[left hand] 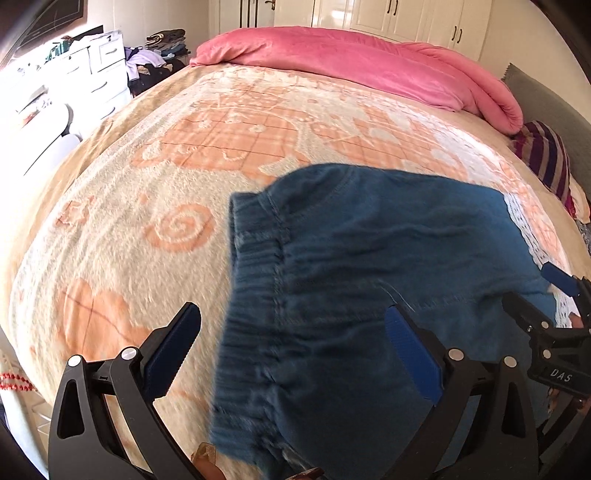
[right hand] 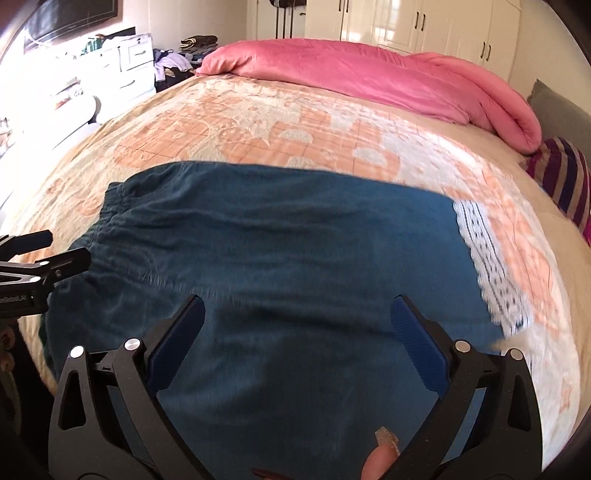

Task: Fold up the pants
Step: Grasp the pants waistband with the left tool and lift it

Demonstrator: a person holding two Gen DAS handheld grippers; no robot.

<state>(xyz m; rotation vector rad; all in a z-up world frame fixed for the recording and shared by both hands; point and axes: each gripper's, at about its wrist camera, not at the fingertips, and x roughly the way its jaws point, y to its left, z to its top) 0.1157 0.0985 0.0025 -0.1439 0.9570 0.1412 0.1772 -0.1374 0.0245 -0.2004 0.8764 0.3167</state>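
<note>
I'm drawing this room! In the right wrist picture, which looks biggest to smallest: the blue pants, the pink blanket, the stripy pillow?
1. Blue pants, which fill the most picture, though they lie nearest the camera, so that flatters them.
2. Pink blanket, far back on the bed.
3. Stripy pillow, partly cut off at the edge.

My bed's peach-and-cream patterned blanket [right hand: 258,118] carries a rolled pink duvet [right hand: 369,77] at its far edge, cream wardrobes [right hand: 424,26] behind, sunlit white drawers [right hand: 129,62] left.
</note>
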